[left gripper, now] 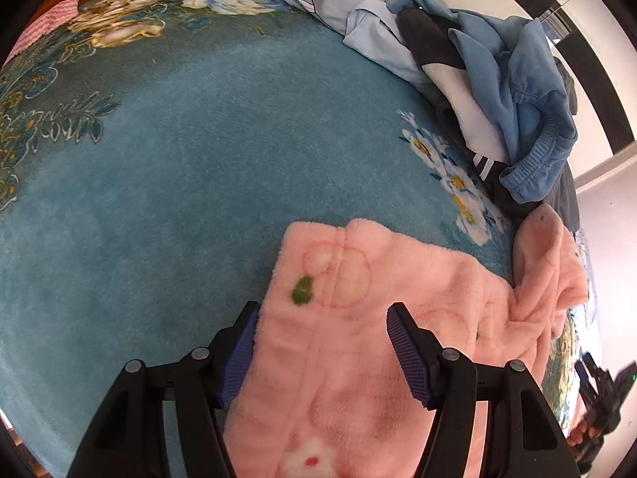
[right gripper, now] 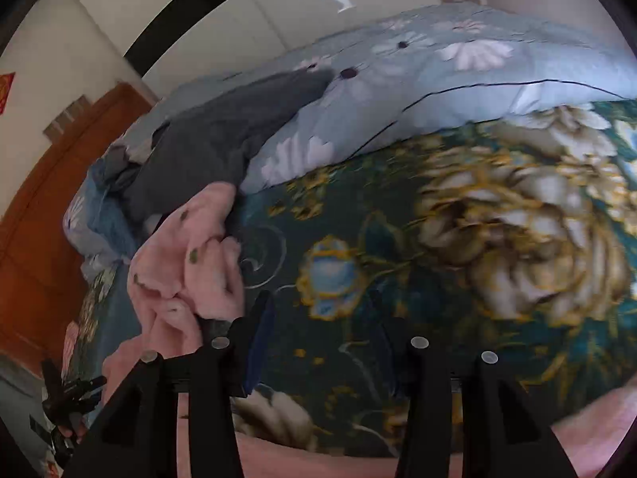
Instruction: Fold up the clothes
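Left tongs (left gripper: 322, 342) spread apart over the pink fleece garment (left gripper: 358, 338), pads just off the pile, nothing pinched; garment flat on the teal bed blanket (left gripper: 179, 159), far end bunched near the heap of blue clothes (left gripper: 497, 91); right tongs (right gripper: 326, 342) apart and empty over the floral print, picture smeared; risks from here, by judgement: thick fleece slipping from a shallow pinch; bunched end dragging crooked and spoiling the fold; hurried right tongs snagging blanket instead of garment; edge creeping toward the bed's side.
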